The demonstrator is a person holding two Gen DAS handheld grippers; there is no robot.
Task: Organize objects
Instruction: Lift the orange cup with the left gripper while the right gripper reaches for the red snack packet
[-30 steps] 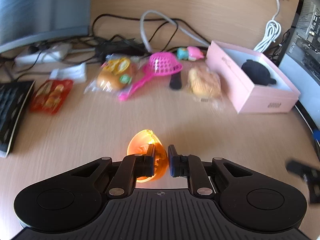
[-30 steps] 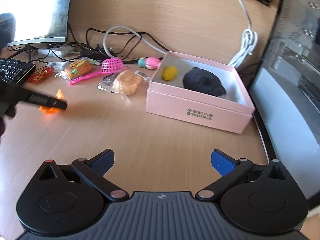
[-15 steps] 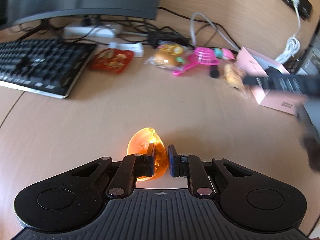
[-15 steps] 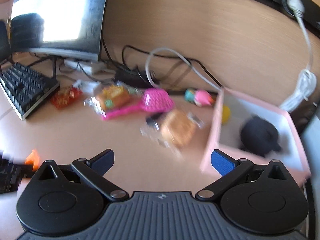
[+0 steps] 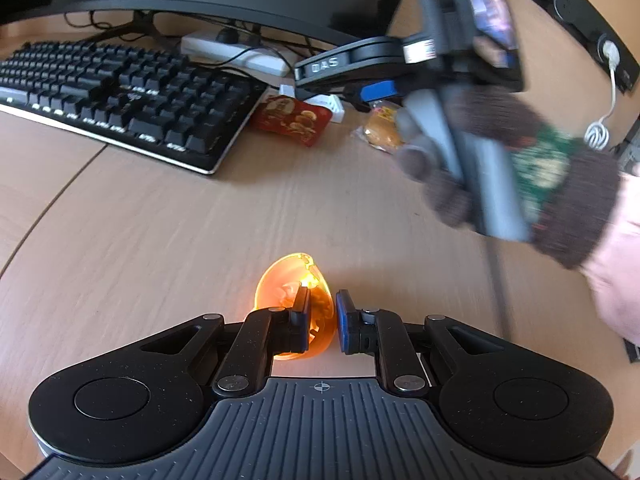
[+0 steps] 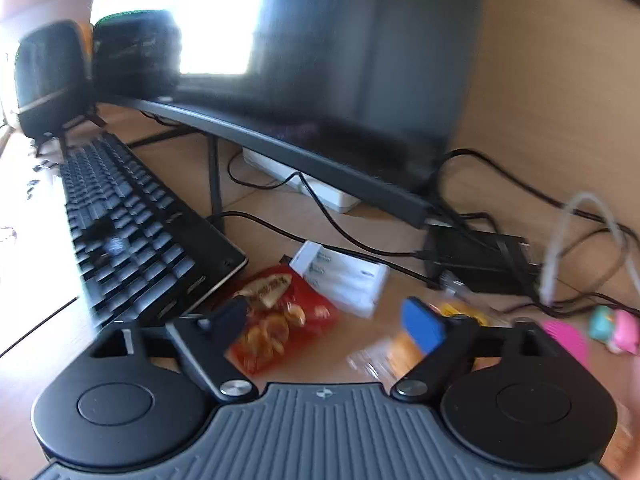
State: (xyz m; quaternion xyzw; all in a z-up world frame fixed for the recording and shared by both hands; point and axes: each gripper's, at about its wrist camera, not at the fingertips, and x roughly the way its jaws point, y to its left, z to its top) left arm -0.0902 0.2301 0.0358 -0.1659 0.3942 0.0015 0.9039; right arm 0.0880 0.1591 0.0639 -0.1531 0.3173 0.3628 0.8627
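- The left gripper (image 5: 323, 312) is clamped on a translucent orange shell-shaped piece (image 5: 294, 284), which sits between its blue-padded fingers (image 5: 343, 320) and juts forward past the tips, above bare wooden desk (image 5: 160, 240).
- The right gripper (image 6: 340, 320) has its fingers spread wide with nothing held; the view is blurred.
- Just beyond and between those open fingers lies a red snack packet (image 6: 280, 320), beside the corner of a black keyboard (image 6: 132, 232).
- To the right of the packet lies a clear-wrapped bread roll (image 6: 396, 352), partly behind the right finger (image 6: 424, 328).
- Farther right are a pink strainer (image 6: 568, 340) and a small pink-and-teal toy (image 6: 614, 330).
- In the left wrist view, the gloved right hand (image 5: 520, 168) grips its tool above the desk, well beyond the orange piece.
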